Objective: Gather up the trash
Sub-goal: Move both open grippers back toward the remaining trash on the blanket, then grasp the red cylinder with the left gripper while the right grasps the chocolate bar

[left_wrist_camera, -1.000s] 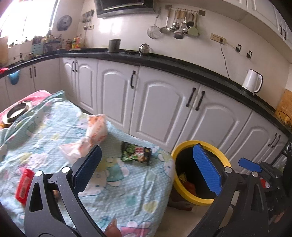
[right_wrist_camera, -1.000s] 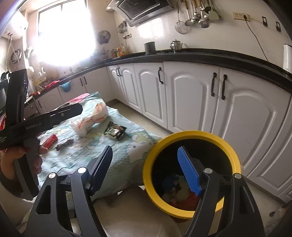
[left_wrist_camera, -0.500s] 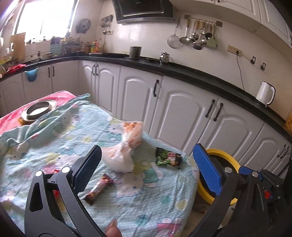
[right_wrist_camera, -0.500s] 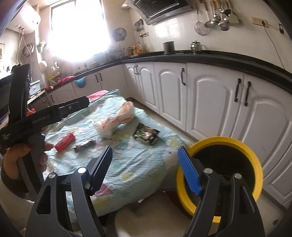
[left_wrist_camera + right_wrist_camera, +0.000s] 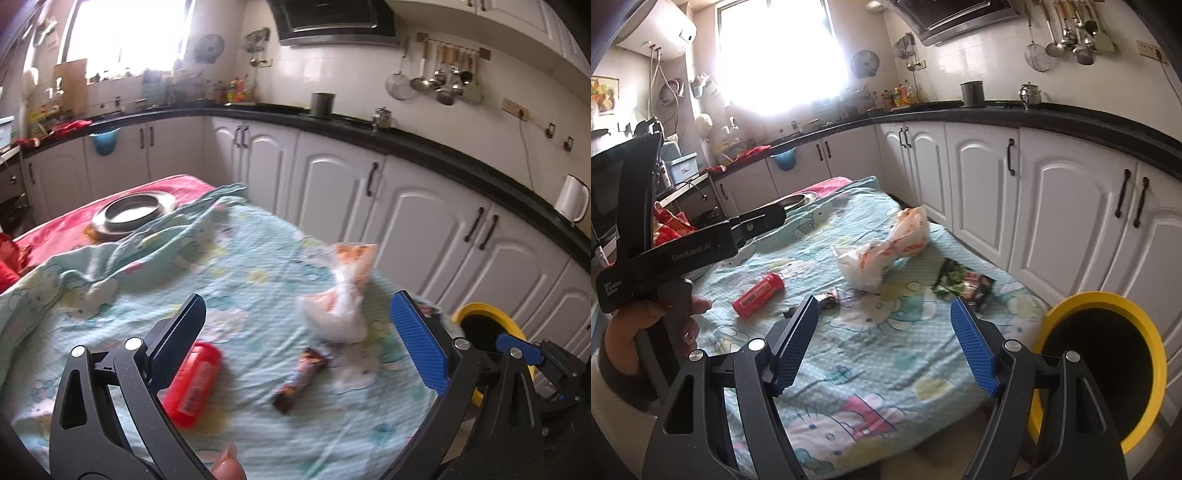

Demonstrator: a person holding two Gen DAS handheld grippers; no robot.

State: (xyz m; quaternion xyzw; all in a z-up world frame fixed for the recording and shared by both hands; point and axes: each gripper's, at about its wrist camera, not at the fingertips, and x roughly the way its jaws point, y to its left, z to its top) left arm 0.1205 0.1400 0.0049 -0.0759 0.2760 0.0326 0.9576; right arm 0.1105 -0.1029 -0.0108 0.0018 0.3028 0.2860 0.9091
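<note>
On the blue cartoon cloth (image 5: 229,280) lie a red can (image 5: 194,384) (image 5: 759,295), a brown candy bar wrapper (image 5: 301,380) (image 5: 823,298), a knotted white and orange plastic bag (image 5: 341,295) (image 5: 886,254) and a green and black snack packet (image 5: 962,282). A yellow-rimmed black trash bin (image 5: 1102,369) (image 5: 484,325) stands at the table's right end. My left gripper (image 5: 295,347) is open and empty, above the can and wrapper. My right gripper (image 5: 884,345) is open and empty, over the cloth's near edge, left of the bin.
A steel bowl (image 5: 135,212) sits on a red cloth (image 5: 48,230) at the table's far end. White cabinets (image 5: 406,221) under a black counter (image 5: 443,147) run behind the table and bin. A white kettle (image 5: 572,197) stands on the counter.
Both grippers have swung left, away from the bin and over the table. The can and candy wrapper now lie under the left gripper. Both stay open and empty.
</note>
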